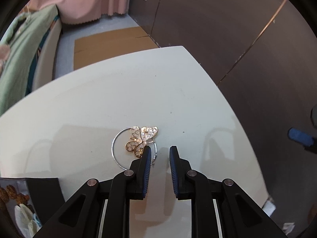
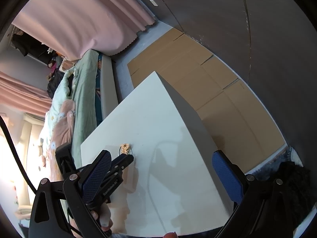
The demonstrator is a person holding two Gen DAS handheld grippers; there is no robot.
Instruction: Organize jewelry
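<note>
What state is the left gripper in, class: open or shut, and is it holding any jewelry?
Open and empty. The left gripper shows bare table between its fingers; the gold butterfly brooch lies beside its left fingertip.

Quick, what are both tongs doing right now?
Left tongs: open, empty, beside the gold butterfly brooch.
Right tongs: wide open, empty.

Gold filigree brooch (image 1: 141, 138), silver hoop (image 1: 116, 141), white table (image 1: 99, 103).
</note>
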